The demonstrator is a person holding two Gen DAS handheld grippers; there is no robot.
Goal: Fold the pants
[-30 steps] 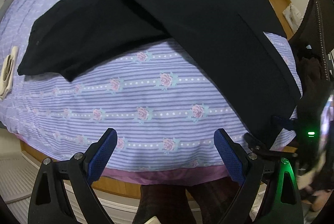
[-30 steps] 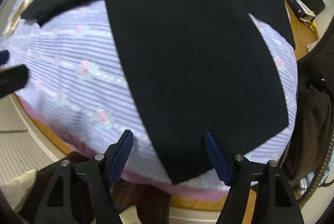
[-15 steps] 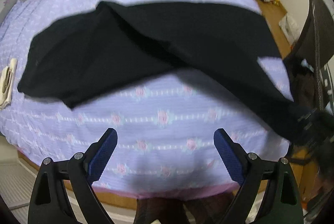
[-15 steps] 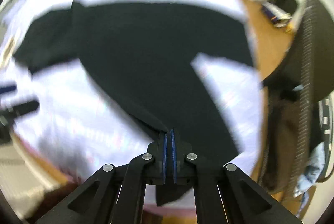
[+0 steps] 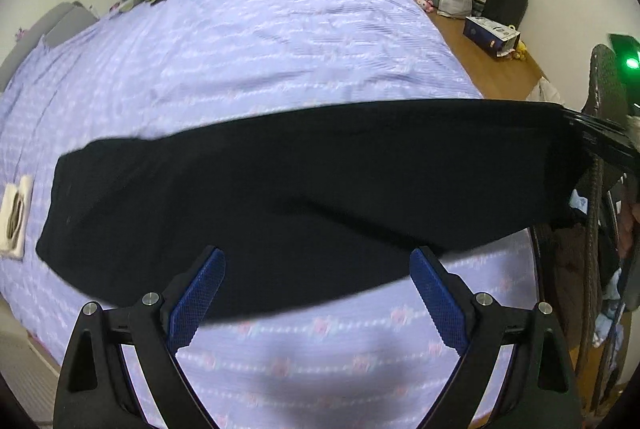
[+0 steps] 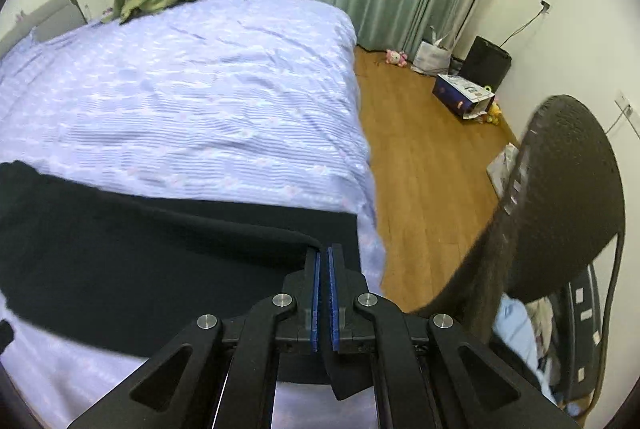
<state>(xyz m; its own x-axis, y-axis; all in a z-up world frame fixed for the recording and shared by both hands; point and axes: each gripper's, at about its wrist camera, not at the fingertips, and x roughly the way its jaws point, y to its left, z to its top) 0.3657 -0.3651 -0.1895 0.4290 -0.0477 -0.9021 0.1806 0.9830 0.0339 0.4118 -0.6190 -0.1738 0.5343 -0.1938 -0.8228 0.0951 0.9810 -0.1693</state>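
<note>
the right gripper (image 6: 324, 261) is pressing its blue pads together on a fold of the black pants (image 6: 140, 249), pinching the cloth at its tips; a flap of the same fabric is hanging below the fingers. from the left wrist view this gripper is showing at the far right, gripping the end of the pants, which are stretching from there leftward across the bed (image 5: 248, 41).

the left gripper (image 5: 318, 281) is standing spread wide, its blue pads (image 5: 196, 293) well apart and touching nothing. the pants are lying ahead of and partly between its fingertips, but whether they are underneath or level with them is hard to tell.

the bed's lilac striped cover is lying beneath both grippers. a dark mesh chair (image 6: 568, 205) is standing to the right of the right gripper. far ahead on the wooden floor (image 6: 420, 149) a blue box (image 6: 462, 97) is lying open; its printing is too small to read. no other writing is legible.
</note>
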